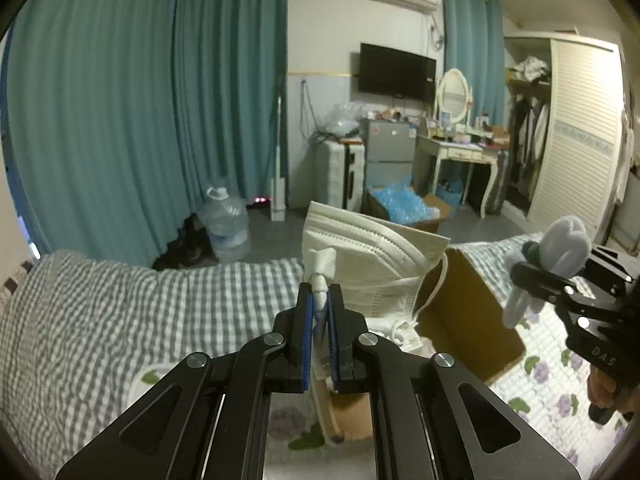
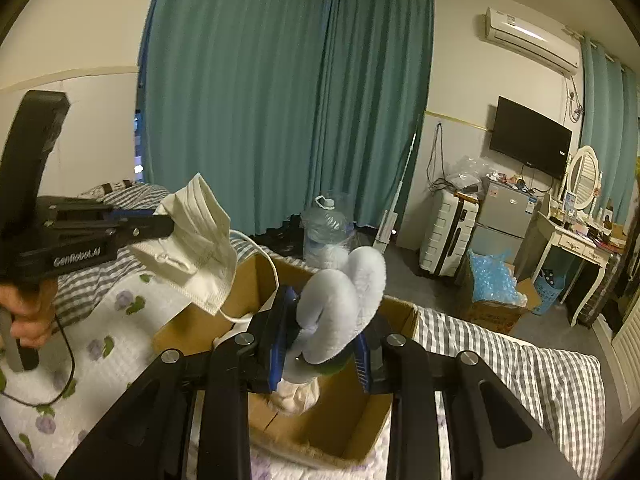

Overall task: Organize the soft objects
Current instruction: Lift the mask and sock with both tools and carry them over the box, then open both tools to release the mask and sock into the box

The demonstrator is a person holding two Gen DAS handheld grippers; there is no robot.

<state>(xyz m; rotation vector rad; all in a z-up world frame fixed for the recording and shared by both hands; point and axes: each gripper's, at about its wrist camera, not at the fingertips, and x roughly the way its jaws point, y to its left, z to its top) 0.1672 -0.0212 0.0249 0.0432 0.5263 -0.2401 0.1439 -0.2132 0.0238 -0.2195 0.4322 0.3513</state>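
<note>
My left gripper is shut on a white face mask and holds it in the air above the left side of an open cardboard box. In the right wrist view the left gripper shows at left with the mask hanging from it. My right gripper is shut on a pale blue plush toy over the box. In the left wrist view the right gripper shows at right with the plush toy.
The box stands on a bed with a floral sheet and a grey checked blanket. Beyond the bed are teal curtains, a water jug, a suitcase and a box of blue packing material.
</note>
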